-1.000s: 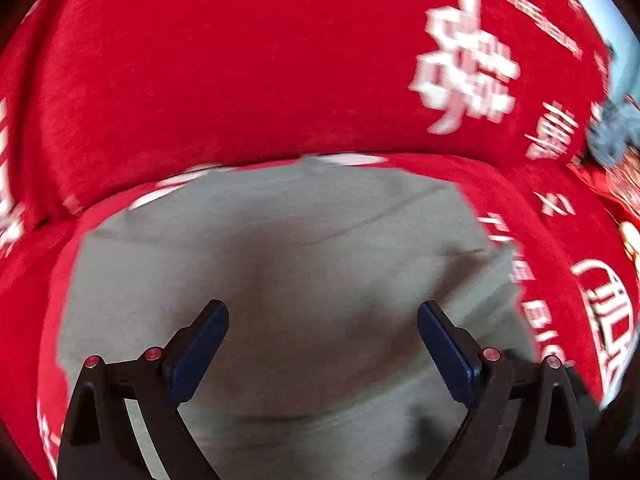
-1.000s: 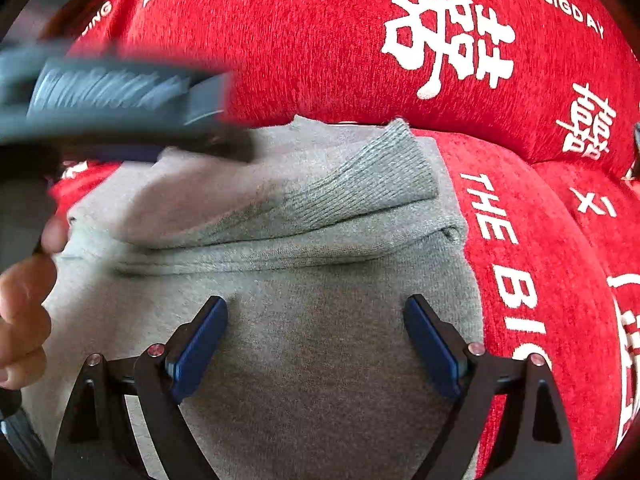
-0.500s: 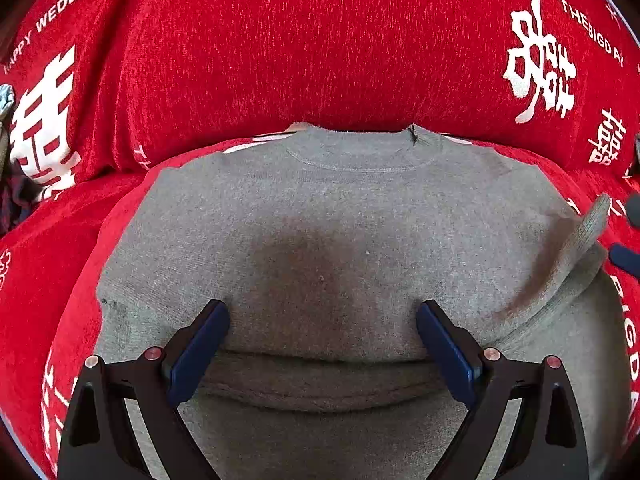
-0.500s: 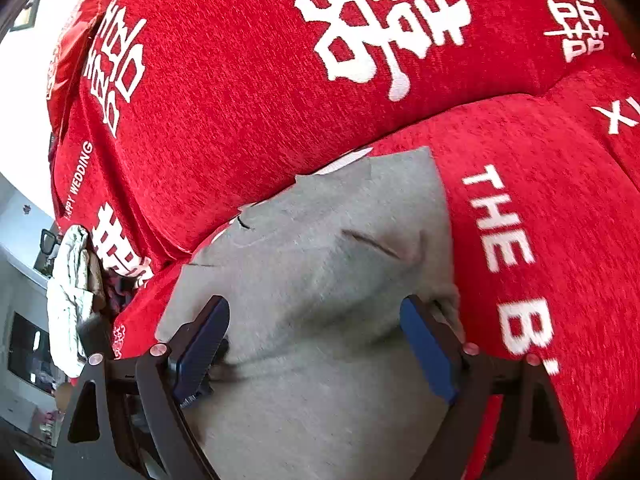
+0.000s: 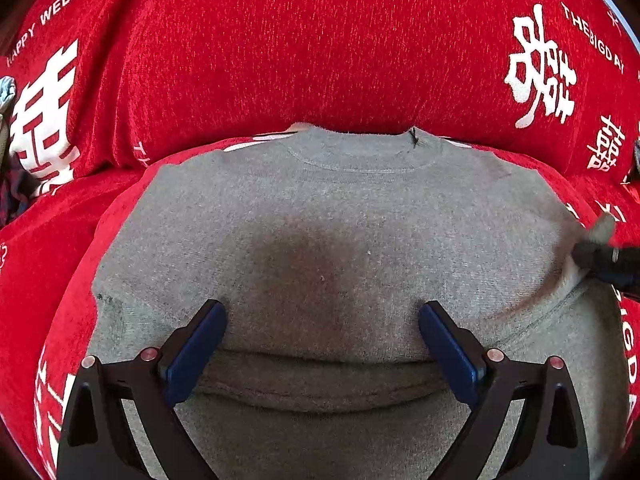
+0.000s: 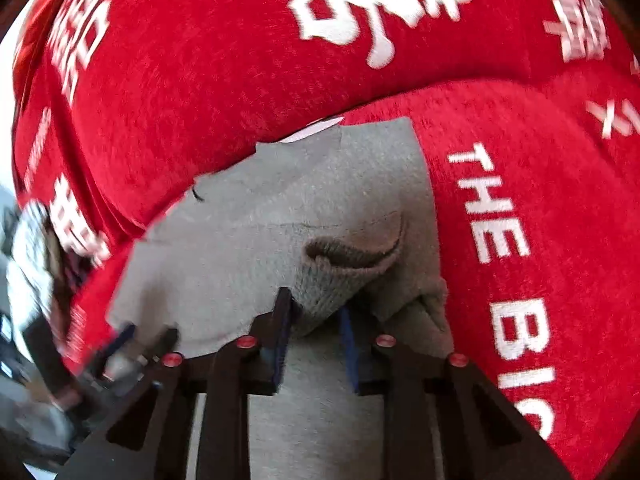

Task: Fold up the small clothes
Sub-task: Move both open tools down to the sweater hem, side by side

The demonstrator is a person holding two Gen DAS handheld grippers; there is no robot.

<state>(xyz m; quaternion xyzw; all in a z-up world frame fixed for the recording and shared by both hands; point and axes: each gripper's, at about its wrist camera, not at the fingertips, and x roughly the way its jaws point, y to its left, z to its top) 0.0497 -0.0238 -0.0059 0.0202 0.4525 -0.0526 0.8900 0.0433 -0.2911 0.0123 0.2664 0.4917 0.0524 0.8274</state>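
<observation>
A small grey sweatshirt [image 5: 340, 216] lies flat on a red sofa seat, neckline toward the backrest, with a folded edge near my left gripper. My left gripper [image 5: 322, 328] is open and empty, hovering over the shirt's middle. My right gripper [image 6: 316, 312] is shut on the ribbed grey sleeve cuff [image 6: 340, 276] at the shirt's right side. The shirt's body shows in the right wrist view [image 6: 248, 248]. The right gripper also shows at the right edge of the left wrist view [image 5: 608, 264], holding the sleeve.
The red sofa backrest [image 5: 320, 48] with white lettering rises right behind the shirt. The red seat cushion [image 6: 540, 220] extends to the right. A pile of other clothes [image 6: 28, 264] lies at the far left of the sofa.
My right gripper has closed on the sleeve cuff; it was open half a second ago. My left gripper stays open over the shirt, hardly moved.
</observation>
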